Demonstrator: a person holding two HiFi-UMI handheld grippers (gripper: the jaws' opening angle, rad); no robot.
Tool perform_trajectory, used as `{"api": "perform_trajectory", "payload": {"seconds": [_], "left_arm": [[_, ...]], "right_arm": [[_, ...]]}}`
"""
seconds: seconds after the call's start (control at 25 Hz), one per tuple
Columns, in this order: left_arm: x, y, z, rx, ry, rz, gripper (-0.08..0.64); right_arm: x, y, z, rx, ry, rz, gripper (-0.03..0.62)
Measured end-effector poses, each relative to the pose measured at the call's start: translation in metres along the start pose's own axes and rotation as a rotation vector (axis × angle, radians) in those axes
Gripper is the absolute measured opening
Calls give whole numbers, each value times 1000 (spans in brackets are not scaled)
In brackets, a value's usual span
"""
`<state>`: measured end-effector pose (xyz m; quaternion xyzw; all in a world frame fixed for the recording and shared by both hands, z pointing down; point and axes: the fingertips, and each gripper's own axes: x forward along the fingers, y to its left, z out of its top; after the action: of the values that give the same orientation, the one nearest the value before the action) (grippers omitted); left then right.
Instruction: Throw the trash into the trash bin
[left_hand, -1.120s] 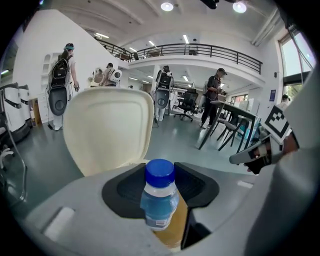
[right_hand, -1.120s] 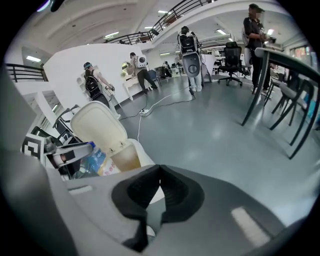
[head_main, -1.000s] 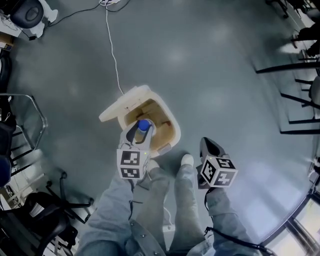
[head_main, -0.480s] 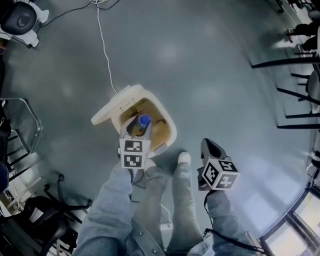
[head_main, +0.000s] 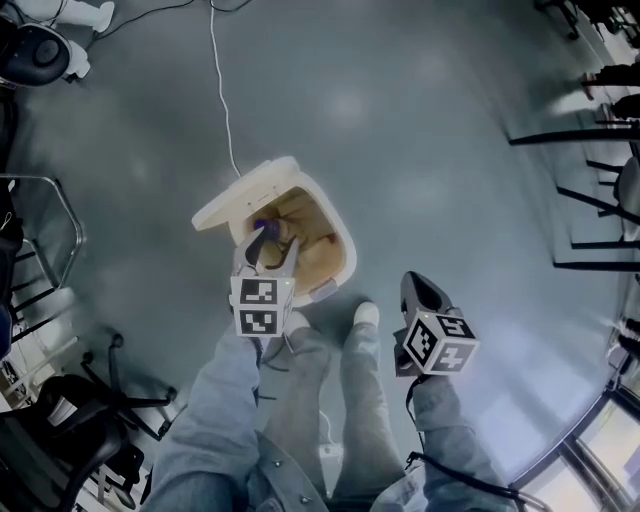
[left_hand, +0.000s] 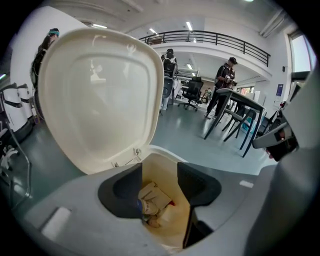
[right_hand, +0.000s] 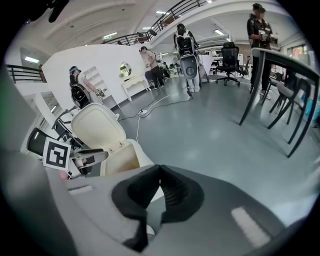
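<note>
The cream trash bin (head_main: 335, 250) stands on the floor with its lid (head_main: 245, 195) swung up. My left gripper (head_main: 268, 243) hangs over the mouth of the bin. Its jaws are opening, and nothing is pressed between them in the left gripper view (left_hand: 160, 175). Straight below them, crumpled paper trash (left_hand: 152, 197) lies in the bin, and the blue cap of a bottle (left_hand: 139, 205) shows beside it. My right gripper (head_main: 418, 290) hovers to the right of the bin, its jaws (right_hand: 159, 182) shut and empty. From there I see the bin (right_hand: 125, 155) and the left gripper (right_hand: 85, 157).
The person's white shoe (head_main: 367, 317) stands right by the bin. A white cable (head_main: 222, 90) runs across the floor behind it. Chairs (head_main: 50, 240) stand at the left, black table legs (head_main: 585, 140) at the right. People stand far off (left_hand: 224, 82).
The blue-capped bottle held in the left gripper above the bin has dropped out of the jaws into the bin. The left jaws have widened. The right gripper has stayed put.
</note>
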<state>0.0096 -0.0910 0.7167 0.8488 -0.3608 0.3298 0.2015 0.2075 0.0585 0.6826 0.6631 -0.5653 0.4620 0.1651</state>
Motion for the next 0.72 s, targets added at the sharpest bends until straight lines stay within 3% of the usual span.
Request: {"api": "perform_trajectory", "payload": {"seconds": [0.4,0.72], "left_arm": [[-59,-4,16,-51,-82,67,232],[-148,-22,55,-172,-123,106,217]], "right_arm": [[-11,27,21,-67,-30,80,3],[-52,65,60,-140,-64,161,3]]}}
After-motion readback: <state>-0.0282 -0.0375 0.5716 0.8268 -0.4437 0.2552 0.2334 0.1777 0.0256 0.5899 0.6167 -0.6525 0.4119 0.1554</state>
